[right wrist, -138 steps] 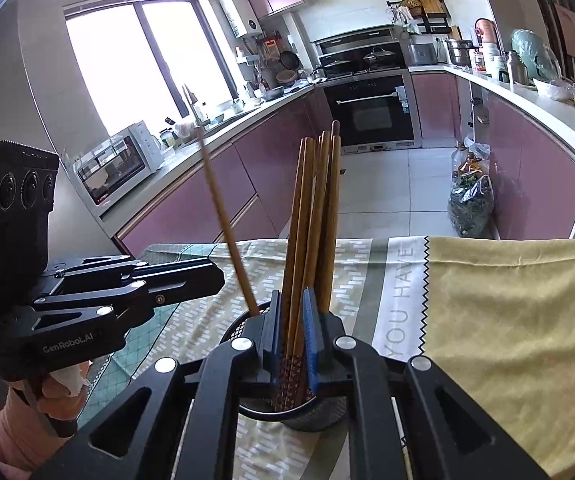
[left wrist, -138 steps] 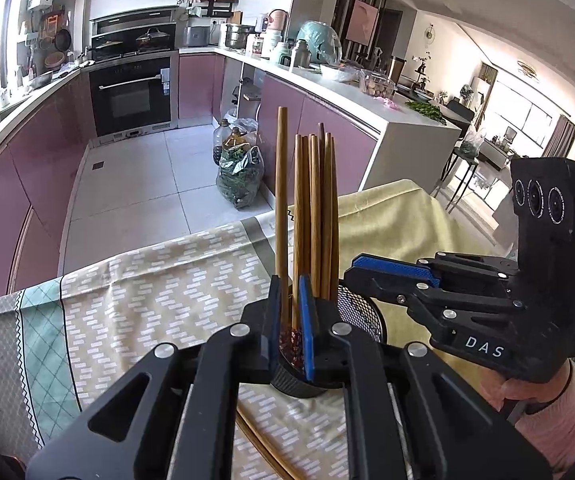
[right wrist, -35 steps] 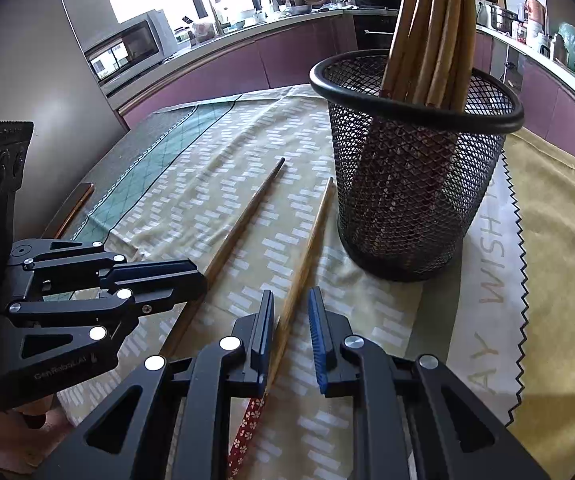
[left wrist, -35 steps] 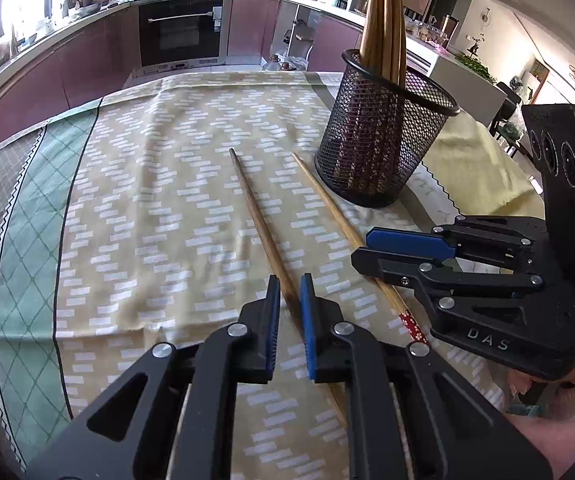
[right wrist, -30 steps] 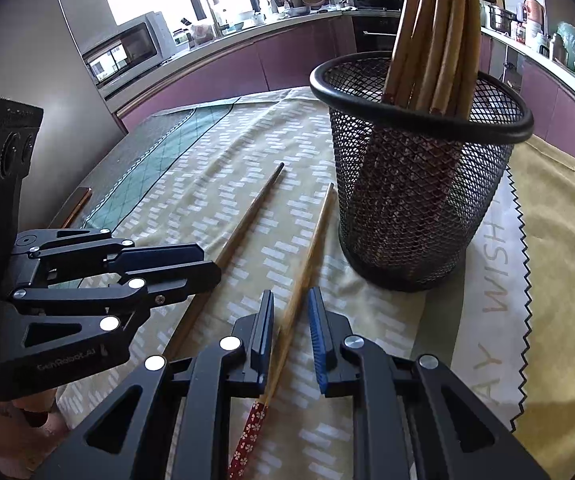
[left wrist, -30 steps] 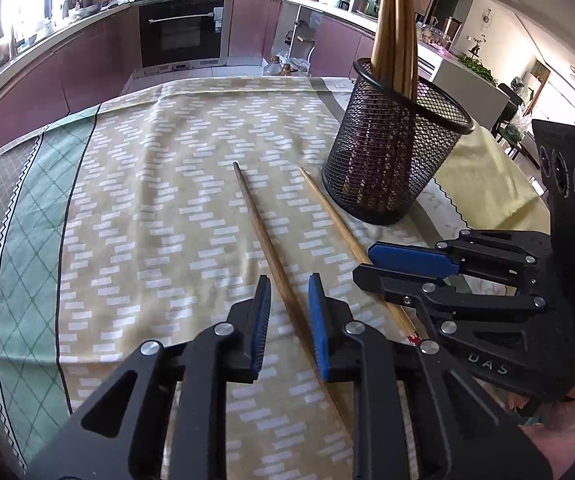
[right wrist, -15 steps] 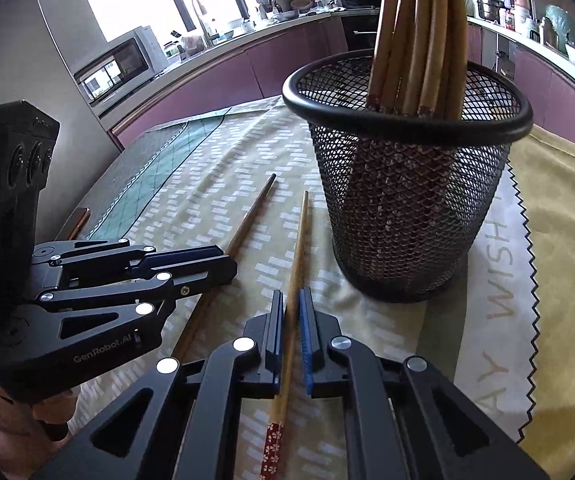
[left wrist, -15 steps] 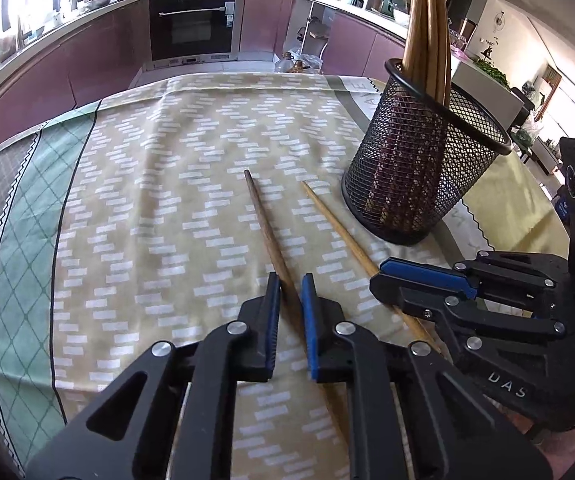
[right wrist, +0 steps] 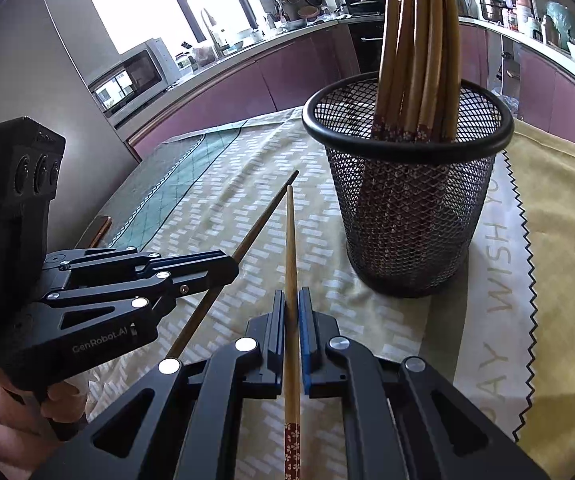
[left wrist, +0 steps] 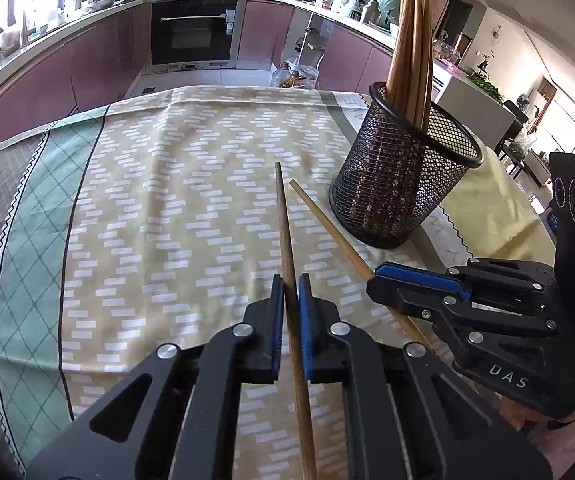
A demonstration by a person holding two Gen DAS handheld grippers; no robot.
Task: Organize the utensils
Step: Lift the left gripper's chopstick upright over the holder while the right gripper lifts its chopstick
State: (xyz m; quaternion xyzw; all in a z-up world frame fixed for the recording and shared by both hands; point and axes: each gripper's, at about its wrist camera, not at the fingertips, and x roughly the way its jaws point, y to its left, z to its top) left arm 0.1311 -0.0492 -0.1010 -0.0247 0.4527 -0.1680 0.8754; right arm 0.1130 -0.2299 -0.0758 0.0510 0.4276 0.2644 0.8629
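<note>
A black mesh holder (left wrist: pixel 403 184) with several wooden chopsticks (left wrist: pixel 411 40) upright in it stands on the patterned tablecloth (left wrist: pixel 167 200); it also shows in the right wrist view (right wrist: pixel 407 200). My left gripper (left wrist: pixel 290 284) is shut on a dark brown chopstick (left wrist: pixel 285 224) that points forward. My right gripper (right wrist: pixel 291 300) is shut on a lighter chopstick (right wrist: pixel 290 240) with a red flowered end. The right gripper (left wrist: pixel 387 276) sits just right of the left one, and the left gripper (right wrist: pixel 231 268) shows in the right wrist view. Both chopsticks lie left of the holder.
A yellow cloth (right wrist: pixel 559 240) covers the table's right side. A green checked band (left wrist: pixel 27 220) runs along the left. Purple kitchen cabinets and an oven (left wrist: pixel 193 36) stand beyond the table's far edge.
Both grippers have closed on their chopsticks on the cloth and tilted them up a little. Earlier, both held chopsticks over the holder, then came down to the table.
</note>
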